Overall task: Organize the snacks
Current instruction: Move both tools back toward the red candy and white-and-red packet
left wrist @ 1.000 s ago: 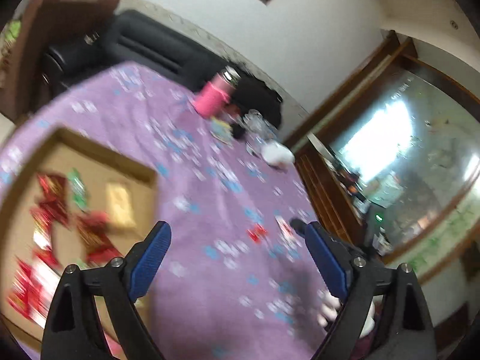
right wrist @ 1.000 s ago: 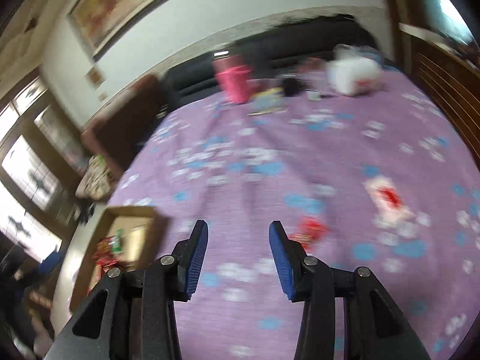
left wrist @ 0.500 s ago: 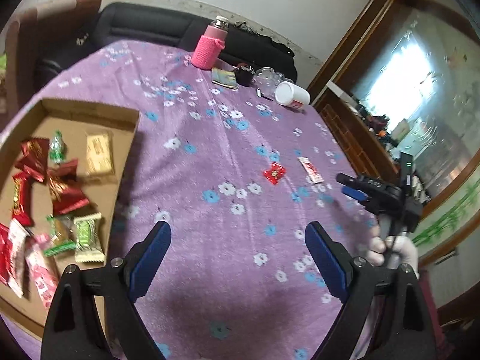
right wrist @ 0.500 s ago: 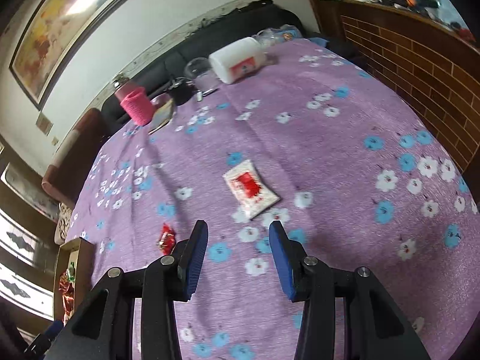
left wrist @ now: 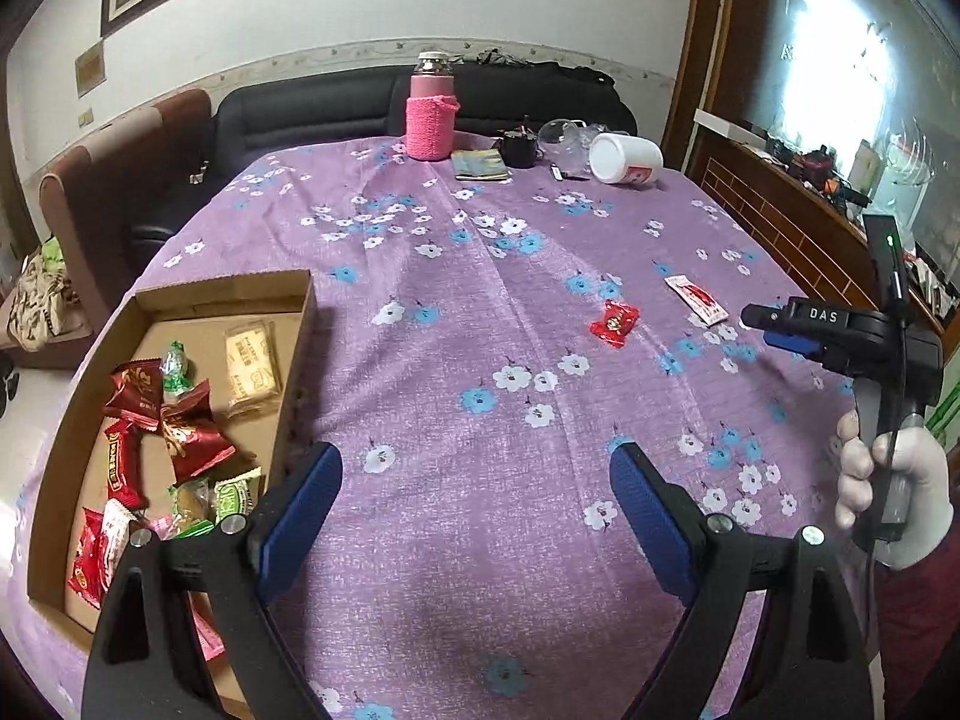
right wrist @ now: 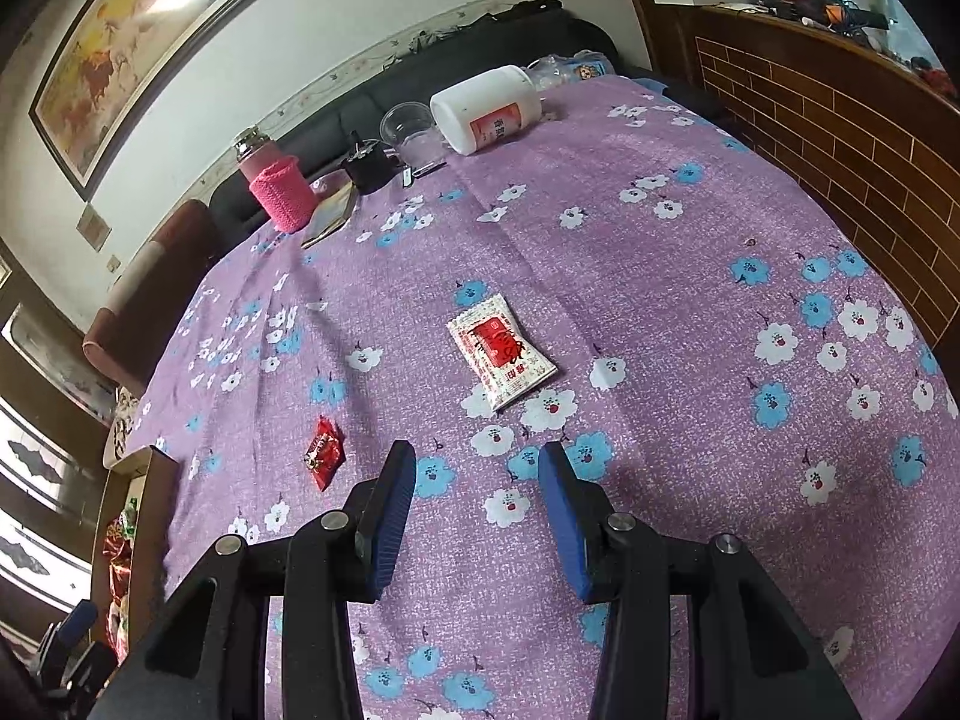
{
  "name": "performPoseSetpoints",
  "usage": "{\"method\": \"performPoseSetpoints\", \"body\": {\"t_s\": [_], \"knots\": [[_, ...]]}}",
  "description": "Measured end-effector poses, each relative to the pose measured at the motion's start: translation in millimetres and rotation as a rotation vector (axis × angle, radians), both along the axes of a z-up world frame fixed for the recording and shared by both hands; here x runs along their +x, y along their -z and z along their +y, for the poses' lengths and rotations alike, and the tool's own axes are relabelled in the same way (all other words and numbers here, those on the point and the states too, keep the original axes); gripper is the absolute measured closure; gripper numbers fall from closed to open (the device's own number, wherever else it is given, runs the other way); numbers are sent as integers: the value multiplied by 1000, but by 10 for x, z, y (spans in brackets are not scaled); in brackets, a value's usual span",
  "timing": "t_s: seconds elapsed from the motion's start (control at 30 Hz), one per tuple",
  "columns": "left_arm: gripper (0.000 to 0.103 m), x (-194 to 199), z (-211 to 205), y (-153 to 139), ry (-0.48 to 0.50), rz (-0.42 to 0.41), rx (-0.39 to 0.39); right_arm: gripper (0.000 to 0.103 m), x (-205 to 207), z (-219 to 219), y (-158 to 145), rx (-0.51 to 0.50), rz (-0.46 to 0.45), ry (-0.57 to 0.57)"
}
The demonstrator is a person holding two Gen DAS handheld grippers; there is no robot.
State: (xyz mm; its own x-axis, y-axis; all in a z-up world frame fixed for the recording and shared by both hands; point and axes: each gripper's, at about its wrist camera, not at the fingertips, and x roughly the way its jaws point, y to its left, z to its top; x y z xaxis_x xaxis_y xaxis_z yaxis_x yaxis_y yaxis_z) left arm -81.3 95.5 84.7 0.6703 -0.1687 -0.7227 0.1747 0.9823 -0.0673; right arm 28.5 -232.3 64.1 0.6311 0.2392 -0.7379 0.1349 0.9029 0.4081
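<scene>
Right wrist view, my right gripper (right wrist: 477, 507) half open, empty, white-and-red flat sachet (right wrist: 500, 351) at twelve o'clock, left gripper (left wrist: 477, 513) wide open, empty.

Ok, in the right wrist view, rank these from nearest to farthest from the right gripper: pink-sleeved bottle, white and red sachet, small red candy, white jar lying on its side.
1. small red candy, just left of the right gripper; white and red sachet, just ahead. Too close to call.
2. pink-sleeved bottle, far left.
3. white jar, far edge, centre.
</scene>
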Motion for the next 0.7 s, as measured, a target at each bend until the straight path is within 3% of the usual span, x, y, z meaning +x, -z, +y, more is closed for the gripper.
{"method": "performPoseSetpoints", "body": {"t_s": [0.7], "knots": [[13, 101, -126, 186, 23, 80, -5, 56, 27, -139, 97, -9, 15, 7]]}}
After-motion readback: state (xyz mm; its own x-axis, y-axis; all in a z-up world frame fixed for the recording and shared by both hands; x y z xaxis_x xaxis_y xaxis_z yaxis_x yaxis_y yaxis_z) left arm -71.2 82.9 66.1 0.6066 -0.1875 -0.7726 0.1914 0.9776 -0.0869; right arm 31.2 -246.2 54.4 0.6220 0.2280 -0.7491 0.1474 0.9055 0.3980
